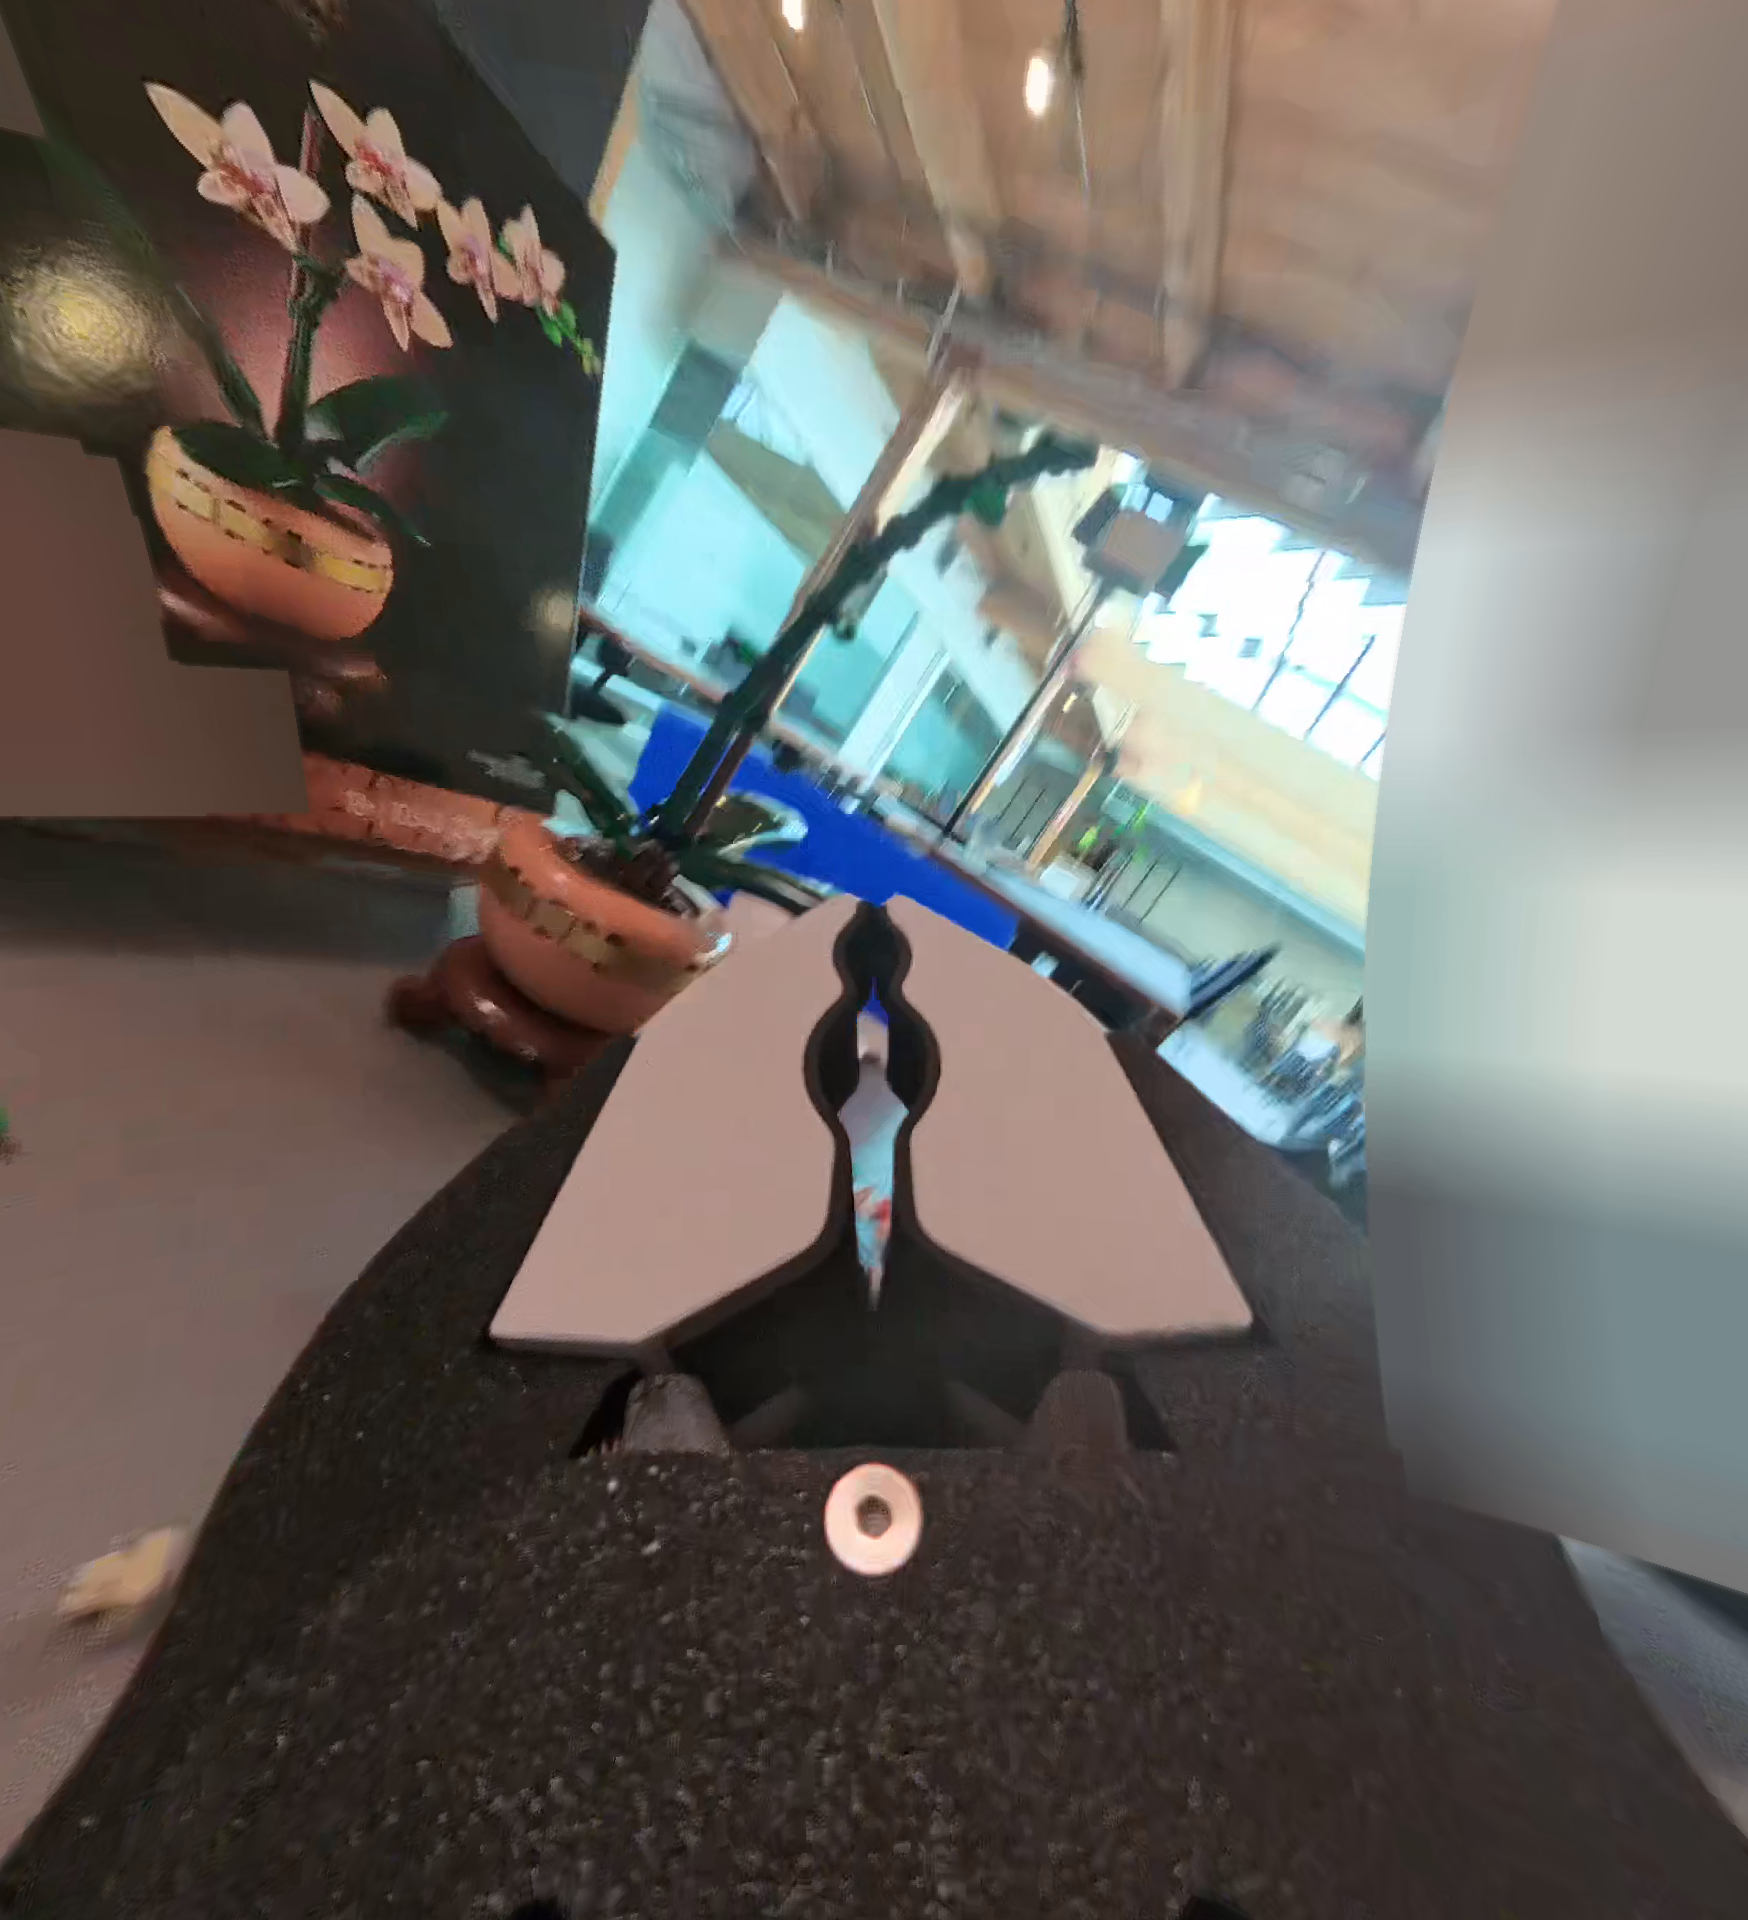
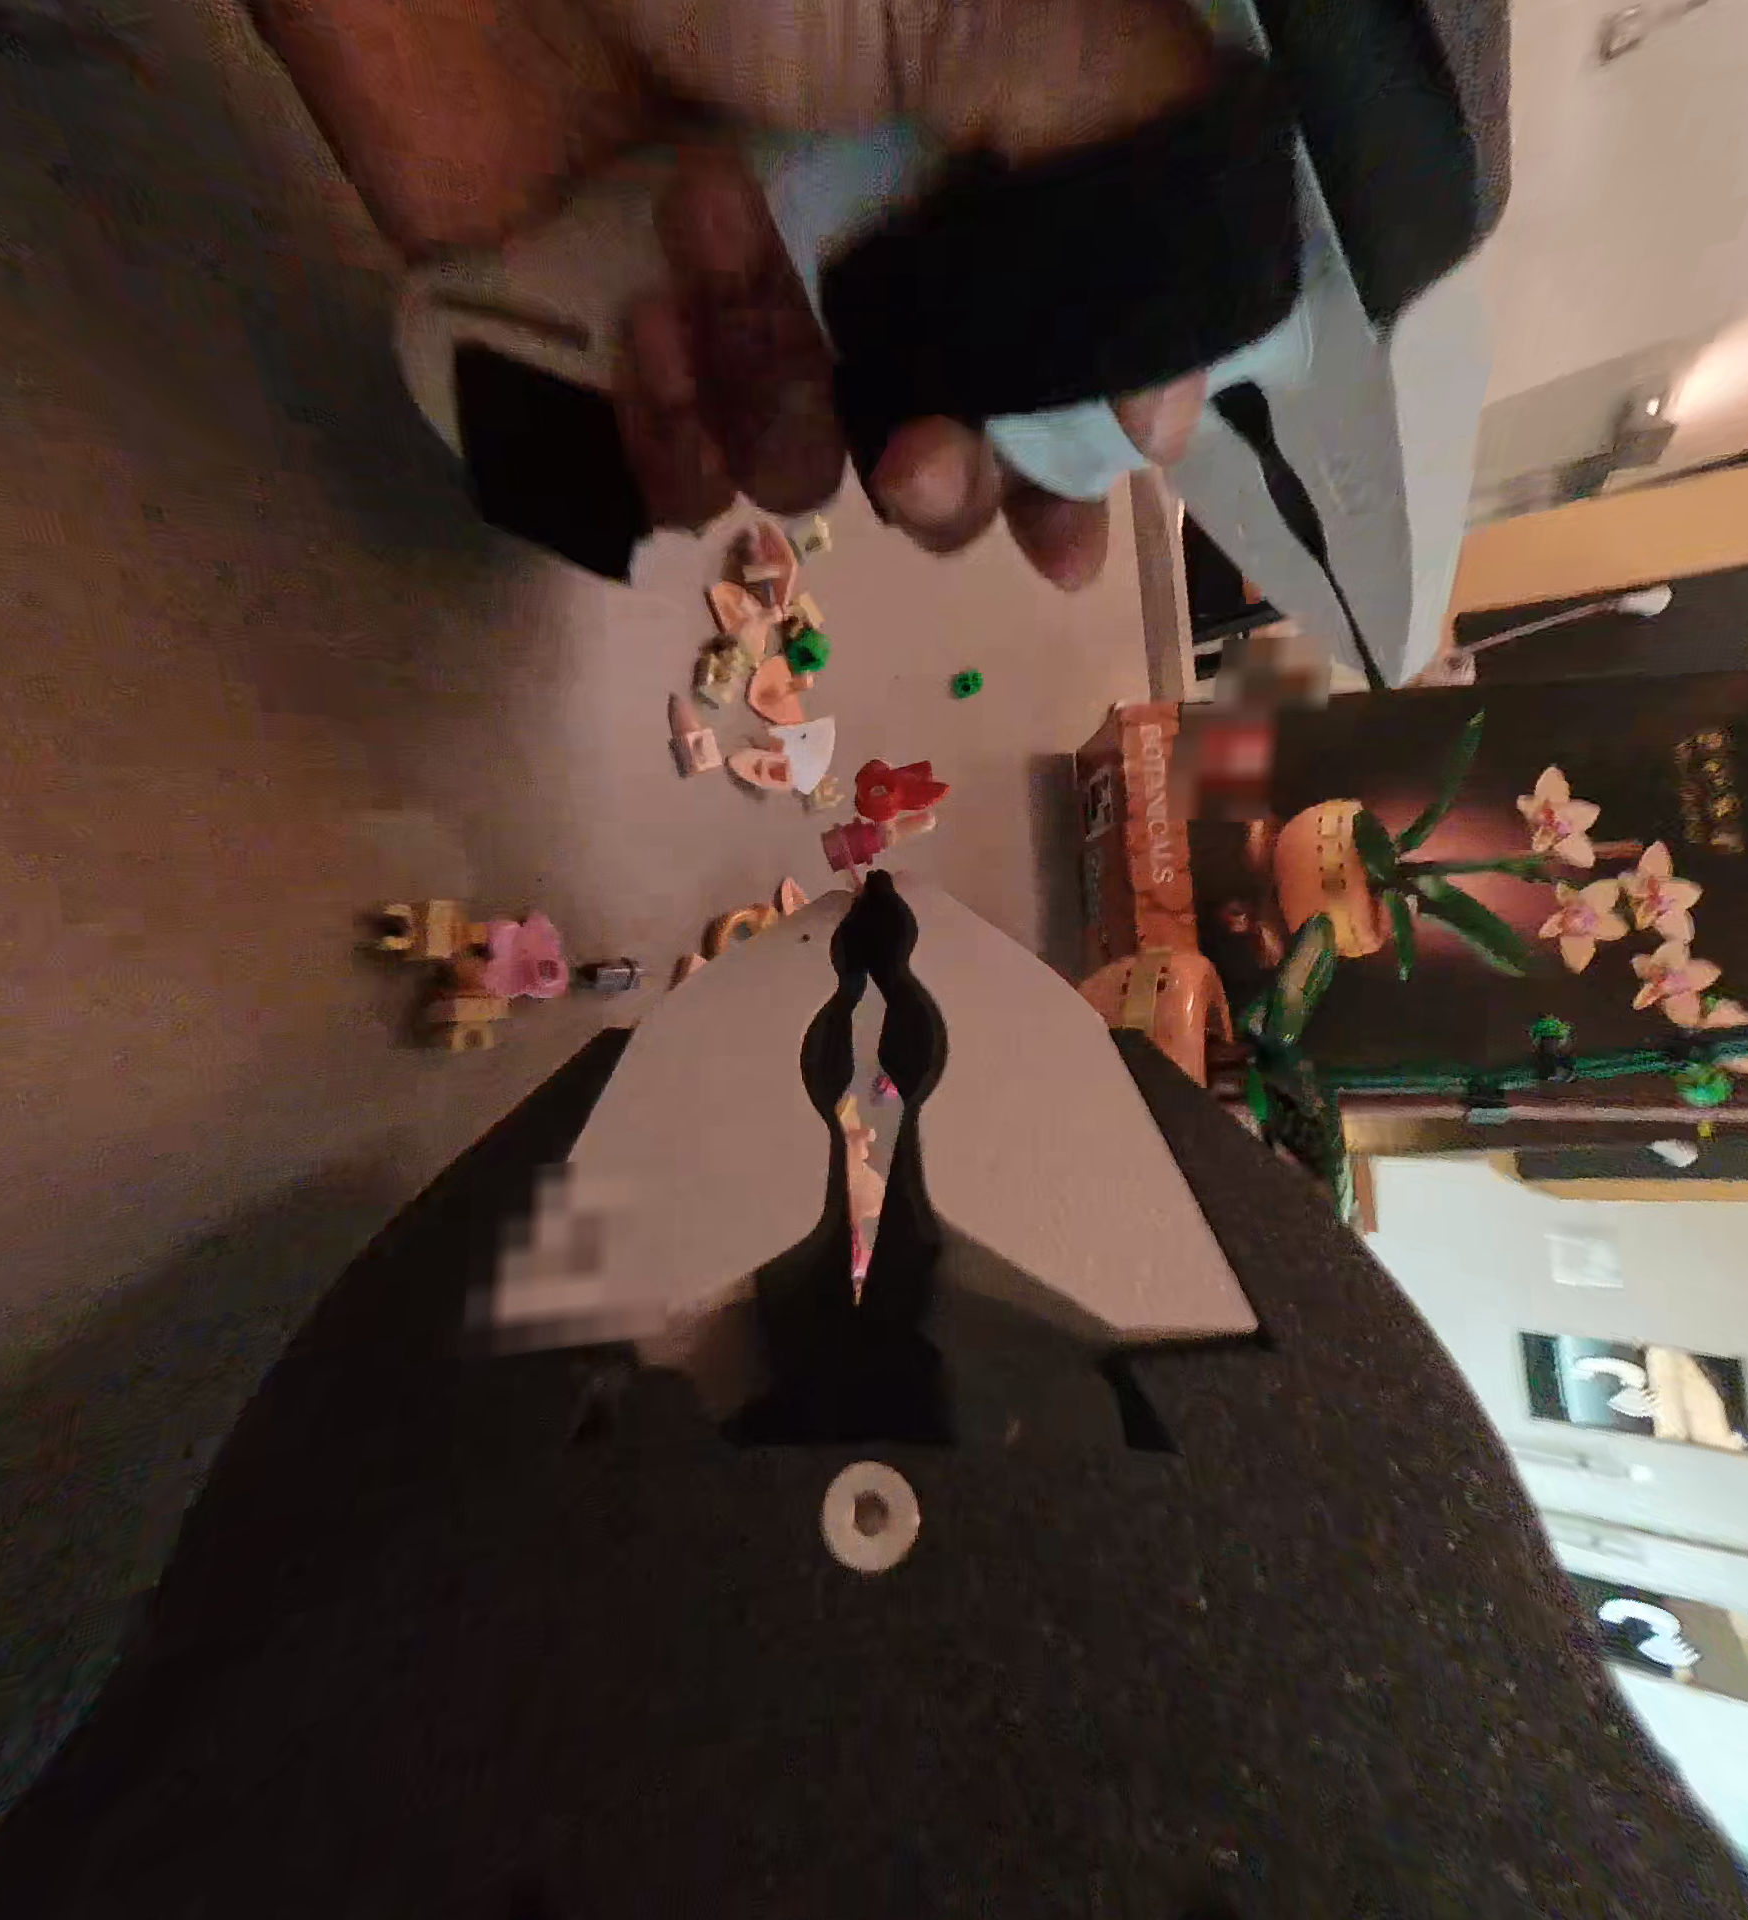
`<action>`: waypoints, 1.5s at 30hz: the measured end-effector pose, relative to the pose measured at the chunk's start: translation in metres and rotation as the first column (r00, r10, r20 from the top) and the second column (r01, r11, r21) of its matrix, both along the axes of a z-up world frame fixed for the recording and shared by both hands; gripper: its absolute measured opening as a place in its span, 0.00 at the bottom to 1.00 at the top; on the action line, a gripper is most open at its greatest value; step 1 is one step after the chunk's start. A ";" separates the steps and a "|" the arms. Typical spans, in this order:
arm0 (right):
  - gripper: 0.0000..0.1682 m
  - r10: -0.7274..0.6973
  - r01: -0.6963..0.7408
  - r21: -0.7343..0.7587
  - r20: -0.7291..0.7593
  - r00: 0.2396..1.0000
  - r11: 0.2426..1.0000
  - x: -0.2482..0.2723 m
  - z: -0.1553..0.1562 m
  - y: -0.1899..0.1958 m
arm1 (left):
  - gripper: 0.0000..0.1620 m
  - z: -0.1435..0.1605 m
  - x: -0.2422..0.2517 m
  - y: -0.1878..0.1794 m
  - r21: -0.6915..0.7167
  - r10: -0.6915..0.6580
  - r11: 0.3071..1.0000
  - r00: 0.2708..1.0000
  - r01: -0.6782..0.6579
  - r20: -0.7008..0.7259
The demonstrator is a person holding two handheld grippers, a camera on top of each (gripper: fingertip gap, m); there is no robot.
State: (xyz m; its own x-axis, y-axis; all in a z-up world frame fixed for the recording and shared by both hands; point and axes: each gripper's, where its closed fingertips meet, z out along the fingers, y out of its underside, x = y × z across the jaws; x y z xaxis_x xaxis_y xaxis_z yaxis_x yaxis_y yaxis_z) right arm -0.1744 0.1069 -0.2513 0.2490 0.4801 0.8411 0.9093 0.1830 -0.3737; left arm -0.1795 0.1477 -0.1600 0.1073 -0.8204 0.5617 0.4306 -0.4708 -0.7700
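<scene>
Grey-padded left claw (image 1: pixel 875 914) and right claw (image 2: pixel 878 883) were both closed, empty, near the brick-built orchid pot (image 1: pixel 589 930) and loose pieces (image 2: pixel 776 675) on the bench (image 1: pixel 174 1195).

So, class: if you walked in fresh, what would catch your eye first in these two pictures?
A brick-built plant, a pink pot with a bare dark arching stem, stands on the table just beyond the shut left gripper. Behind it stands a dark box picturing an orchid. Near the shut right gripper lie scattered small pieces.
</scene>
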 end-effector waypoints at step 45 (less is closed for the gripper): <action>0.00 -0.053 0.027 0.156 0.165 0.985 0.987 0.018 0.019 0.013 | 0.09 -0.039 0.013 -0.023 0.216 -0.116 0.947 0.881 0.237 -0.459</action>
State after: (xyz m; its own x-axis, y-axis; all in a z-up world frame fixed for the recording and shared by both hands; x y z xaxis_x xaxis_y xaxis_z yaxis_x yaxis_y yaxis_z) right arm -0.1563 0.1197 -0.2319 0.1143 0.3352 0.9352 0.9644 0.1884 -0.1854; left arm -0.1666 0.1244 -0.1987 0.1298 -0.9575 0.2576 -0.0477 -0.2656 -0.9629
